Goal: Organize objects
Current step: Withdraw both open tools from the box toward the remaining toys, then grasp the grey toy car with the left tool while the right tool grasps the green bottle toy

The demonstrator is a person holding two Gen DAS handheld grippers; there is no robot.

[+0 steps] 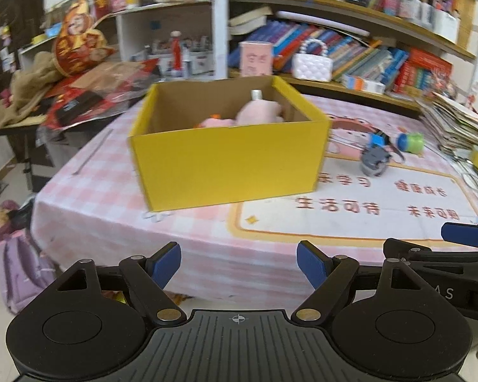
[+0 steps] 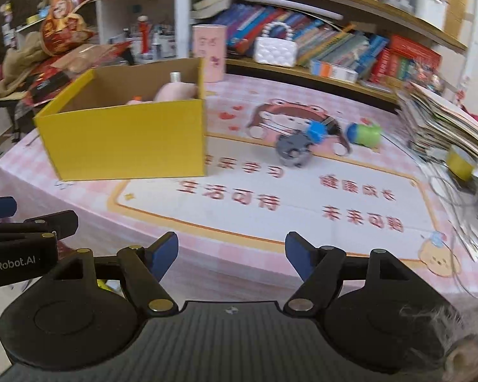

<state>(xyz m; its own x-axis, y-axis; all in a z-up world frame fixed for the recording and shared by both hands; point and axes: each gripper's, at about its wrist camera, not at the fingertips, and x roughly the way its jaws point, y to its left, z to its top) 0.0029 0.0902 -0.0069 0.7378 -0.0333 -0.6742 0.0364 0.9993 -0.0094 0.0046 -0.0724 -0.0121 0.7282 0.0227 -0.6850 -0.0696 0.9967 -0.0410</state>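
Note:
A yellow cardboard box (image 1: 226,162) stands open on the pink checked tablecloth (image 1: 118,210); it also shows in the right wrist view (image 2: 127,140). Inside it lie a pink plush toy (image 1: 258,113) and a small bottle with a white cap (image 1: 257,94). To the box's right lie a grey toy (image 2: 293,151), a blue block (image 2: 317,132) and a green and blue cylinder toy (image 2: 365,133). My left gripper (image 1: 239,265) is open and empty, held before the table's near edge. My right gripper (image 2: 232,256) is open and empty, beside the left one.
Bookshelves (image 1: 350,47) packed with books run behind the table. A white quilted bag (image 2: 275,51) and a pink canister (image 2: 208,52) stand at the back. A stack of papers (image 2: 443,121) lies at the right edge. Red bags and clutter (image 1: 79,63) pile up left.

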